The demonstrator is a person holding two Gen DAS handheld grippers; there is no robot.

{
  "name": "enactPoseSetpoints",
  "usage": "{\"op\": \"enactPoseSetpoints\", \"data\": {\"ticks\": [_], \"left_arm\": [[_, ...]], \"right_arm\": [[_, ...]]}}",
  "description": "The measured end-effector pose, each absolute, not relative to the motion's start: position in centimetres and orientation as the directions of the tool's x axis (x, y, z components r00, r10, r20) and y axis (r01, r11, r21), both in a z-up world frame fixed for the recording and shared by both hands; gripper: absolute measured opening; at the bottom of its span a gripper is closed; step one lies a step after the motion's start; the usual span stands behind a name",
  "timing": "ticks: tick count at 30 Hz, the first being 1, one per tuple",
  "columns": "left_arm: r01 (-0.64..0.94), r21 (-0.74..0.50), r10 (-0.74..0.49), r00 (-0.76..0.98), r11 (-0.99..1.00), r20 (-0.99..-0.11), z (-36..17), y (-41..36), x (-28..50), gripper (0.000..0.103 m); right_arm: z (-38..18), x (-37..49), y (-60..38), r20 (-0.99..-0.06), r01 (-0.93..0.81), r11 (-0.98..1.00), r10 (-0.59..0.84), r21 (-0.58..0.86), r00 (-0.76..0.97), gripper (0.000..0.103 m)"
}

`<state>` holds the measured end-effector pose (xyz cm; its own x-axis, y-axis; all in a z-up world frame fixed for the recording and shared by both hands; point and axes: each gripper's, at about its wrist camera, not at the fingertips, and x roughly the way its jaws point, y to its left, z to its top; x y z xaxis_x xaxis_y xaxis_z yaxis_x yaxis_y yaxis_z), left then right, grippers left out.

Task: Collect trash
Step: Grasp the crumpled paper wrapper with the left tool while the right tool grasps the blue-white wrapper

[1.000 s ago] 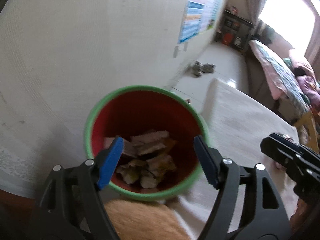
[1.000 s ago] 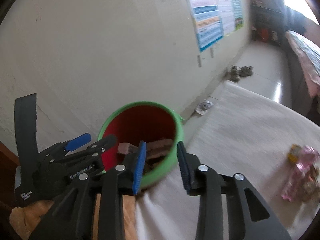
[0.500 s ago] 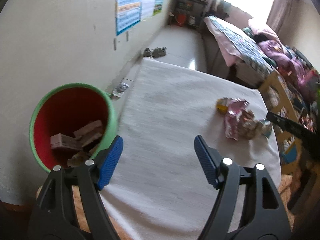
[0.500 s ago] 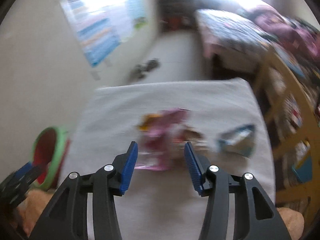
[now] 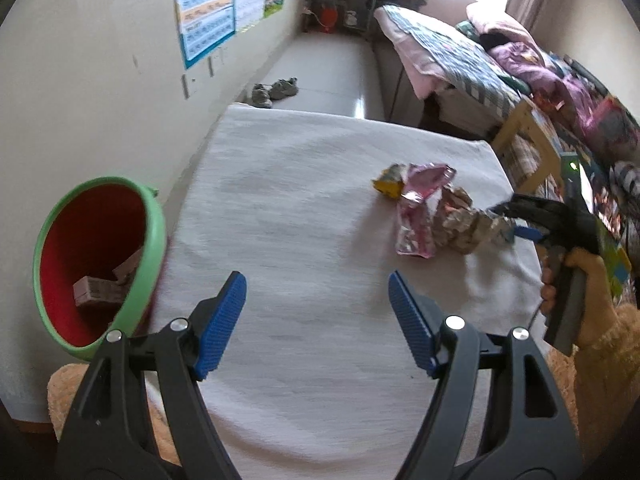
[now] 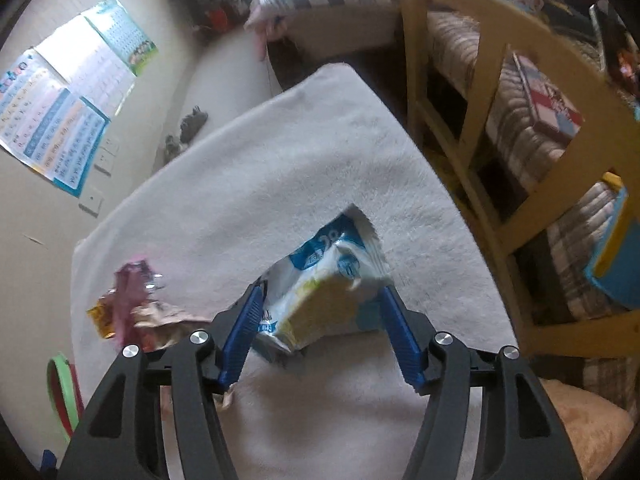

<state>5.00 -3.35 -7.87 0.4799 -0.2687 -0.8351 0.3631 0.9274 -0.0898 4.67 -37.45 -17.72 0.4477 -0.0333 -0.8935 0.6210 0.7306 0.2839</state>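
Observation:
A red bin with a green rim (image 5: 96, 264) stands at the table's left edge and holds several scraps; its rim also shows in the right wrist view (image 6: 60, 392). A pink wrapper (image 5: 420, 216) lies with a yellow one and brown crumpled ones on the white cloth, also seen in the right wrist view (image 6: 128, 304). My left gripper (image 5: 316, 316) is open and empty over the cloth. My right gripper (image 6: 320, 332) is open around a blue, white and yellow packet (image 6: 328, 284) lying between its fingers; it also shows in the left wrist view (image 5: 532, 224).
A white cloth (image 5: 304, 208) covers the table. A wooden chair (image 6: 500, 120) stands just past the table's right edge, with a bed (image 5: 452, 56) behind it. Shoes (image 5: 276, 90) lie on the floor beyond the table. The wall runs along the left.
Both grippers have swung from the bin toward the right. The left one now faces the cloth and wrappers. The right one has gone to the blue and white packet and straddles it.

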Motion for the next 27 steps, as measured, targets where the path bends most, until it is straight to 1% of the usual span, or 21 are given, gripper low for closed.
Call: {"op": "enactPoseSetpoints", "data": {"ticks": [1, 2, 3, 4, 5, 6, 11, 15, 16, 18, 21, 25, 27], "left_arm": [[0.375, -0.087, -0.271, 0.473, 0.923, -0.838, -8.0, -3.9, 4.9, 0.071], [0.390, -0.082, -0.273, 0.466, 0.917, -0.841, -8.1, -4.6, 4.8, 0.071], [0.399, -0.079, -0.275, 0.462, 0.914, -0.843, -8.2, -5.1, 4.7, 0.071], [0.412, -0.079, -0.281, 0.457, 0.908, -0.844, -8.3, -5.8, 4.6, 0.071], [0.426, -0.085, -0.292, 0.450, 0.901, -0.844, -8.4, -6.6, 4.6, 0.071], [0.439, -0.095, -0.306, 0.441, 0.893, -0.844, -8.5, -7.4, 4.6, 0.071], [0.517, -0.132, -0.372, 0.394, 0.846, -0.841, -9.4, -11.9, 5.2, 0.071], [0.539, -0.173, -0.409, 0.356, 0.824, -0.840, -10.5, -16.2, 6.3, 0.071], [0.538, -0.186, -0.418, 0.350, 0.822, -0.838, -10.8, -17.3, 6.7, 0.072], [0.533, -0.184, -0.414, 0.353, 0.826, -0.839, -11.7, -19.3, 7.5, 0.072], [0.537, -0.160, -0.382, 0.332, 0.828, -0.863, -13.4, -22.0, 8.4, 0.072], [0.531, -0.115, -0.302, 0.280, 0.839, -0.911, -15.9, -24.3, 9.4, 0.072], [0.516, -0.124, -0.278, 0.234, 0.848, -0.932, -17.1, -24.3, 9.8, 0.057]], "right_arm": [[-17.7, 4.7, -37.5, -0.890, 0.616, 0.733, -0.029, 0.290, 0.454, 0.058], [-17.7, 4.7, -37.3, -0.887, 0.602, 0.742, -0.019, 0.297, 0.461, 0.048], [-17.7, 4.5, -37.2, -0.886, 0.591, 0.749, -0.010, 0.300, 0.463, 0.032], [-17.6, 4.2, -37.2, -0.880, 0.573, 0.753, 0.017, 0.324, 0.475, 0.026], [-17.6, 4.1, -37.3, -0.874, 0.564, 0.750, 0.036, 0.344, 0.485, 0.009], [-17.3, 3.6, -37.4, -0.868, 0.559, 0.748, 0.046, 0.358, 0.495, 0.006], [-14.3, -1.2, -37.1, -0.805, 0.512, 0.747, 0.050, 0.423, 0.591, 0.006], [-13.2, -5.6, -36.1, -0.781, 0.509, 0.772, -0.026, 0.381, 0.623, 0.006], [-13.3, -6.5, -36.0, -0.781, 0.513, 0.776, -0.043, 0.367, 0.623, 0.006], [-13.9, -7.7, -35.8, -0.786, 0.521, 0.781, -0.064, 0.344, 0.615, 0.006], [-14.3, -8.0, -36.3, -0.783, 0.526, 0.765, -0.046, 0.371, 0.620, 0.007], [-13.8, -7.9, -36.3, -0.754, 0.512, 0.781, -0.081, 0.359, 0.652, 0.008], [-14.0, -7.8, -36.1, -0.750, 0.499, 0.788, -0.074, 0.361, 0.658, 0.008]]}}
